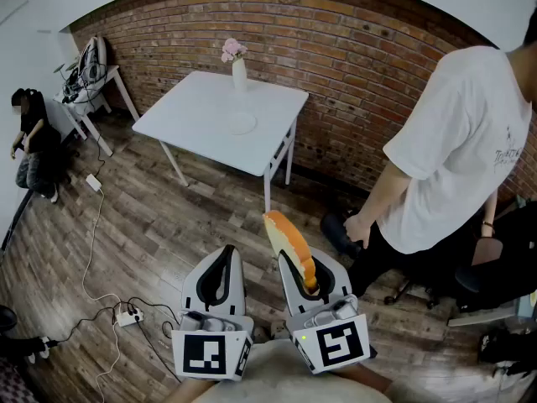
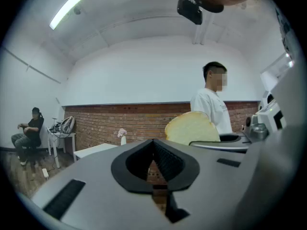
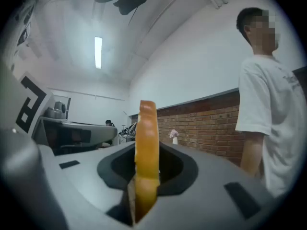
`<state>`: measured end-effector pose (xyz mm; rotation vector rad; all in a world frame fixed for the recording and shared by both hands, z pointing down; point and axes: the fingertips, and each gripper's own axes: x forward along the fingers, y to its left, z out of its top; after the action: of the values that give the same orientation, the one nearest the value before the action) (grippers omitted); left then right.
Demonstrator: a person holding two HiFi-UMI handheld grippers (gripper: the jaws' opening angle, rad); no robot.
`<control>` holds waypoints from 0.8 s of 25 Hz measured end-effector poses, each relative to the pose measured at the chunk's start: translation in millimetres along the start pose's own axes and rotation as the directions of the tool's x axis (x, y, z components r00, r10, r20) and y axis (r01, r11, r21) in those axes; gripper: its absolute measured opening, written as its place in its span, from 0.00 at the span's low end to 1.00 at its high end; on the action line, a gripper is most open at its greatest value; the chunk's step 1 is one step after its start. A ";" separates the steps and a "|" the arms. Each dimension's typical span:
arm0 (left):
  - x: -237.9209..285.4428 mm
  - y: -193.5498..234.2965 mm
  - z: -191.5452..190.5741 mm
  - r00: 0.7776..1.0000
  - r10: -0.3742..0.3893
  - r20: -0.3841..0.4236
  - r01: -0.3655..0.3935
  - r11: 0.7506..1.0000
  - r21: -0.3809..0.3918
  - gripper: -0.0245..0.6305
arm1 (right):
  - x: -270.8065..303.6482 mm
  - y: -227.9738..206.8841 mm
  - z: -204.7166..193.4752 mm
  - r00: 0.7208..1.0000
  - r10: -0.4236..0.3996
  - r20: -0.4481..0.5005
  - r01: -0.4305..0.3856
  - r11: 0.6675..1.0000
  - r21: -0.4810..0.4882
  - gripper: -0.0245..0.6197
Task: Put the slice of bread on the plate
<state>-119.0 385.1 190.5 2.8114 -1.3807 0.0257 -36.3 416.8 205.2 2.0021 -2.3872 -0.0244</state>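
Observation:
A slice of bread (image 1: 289, 243) with a golden crust stands on edge between the jaws of my right gripper (image 1: 287, 260), which is shut on it; the right gripper view shows the slice (image 3: 146, 162) edge-on, sticking up out of the jaws. My left gripper (image 1: 225, 254) hangs beside it, shut with nothing in it (image 2: 154, 150). In the left gripper view the bread (image 2: 192, 128) shows to the right. A white plate (image 1: 241, 124) lies on the white table (image 1: 193, 107) well ahead of both grippers, across the wooden floor.
A white vase with pink flowers (image 1: 238, 67) stands behind the plate. A person in a white T-shirt (image 1: 445, 149) stands right of the table. A power strip and cables (image 1: 127, 316) lie on the floor at left. Another person (image 1: 33, 141) sits far left.

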 end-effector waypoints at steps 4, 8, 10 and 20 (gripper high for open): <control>8.1 -2.4 -2.5 1.000 0.004 0.000 -0.004 1.000 -0.001 0.05 | 5.2 -5.8 -3.6 1.000 0.010 -0.011 -0.010 1.000 0.004 0.18; 12.5 -1.5 -3.1 1.000 0.013 0.001 -0.013 1.000 -0.004 0.05 | 8.6 -11.0 -5.8 1.000 0.010 -0.013 -0.010 1.000 0.000 0.18; 15.1 -3.5 -3.1 1.000 0.013 0.000 -0.013 1.000 -0.006 0.05 | 9.1 -15.4 -5.9 1.000 0.009 -0.014 -0.009 1.000 0.005 0.18; 21.1 -2.6 -3.0 0.998 0.057 0.005 -0.057 0.998 -0.011 0.05 | 2.3 -43.7 -6.7 1.000 0.005 -0.013 -0.004 0.999 0.044 0.19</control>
<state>-104.1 370.0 193.9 2.7643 -1.4576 0.0116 6.5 407.0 210.6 2.0091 -2.4049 0.0414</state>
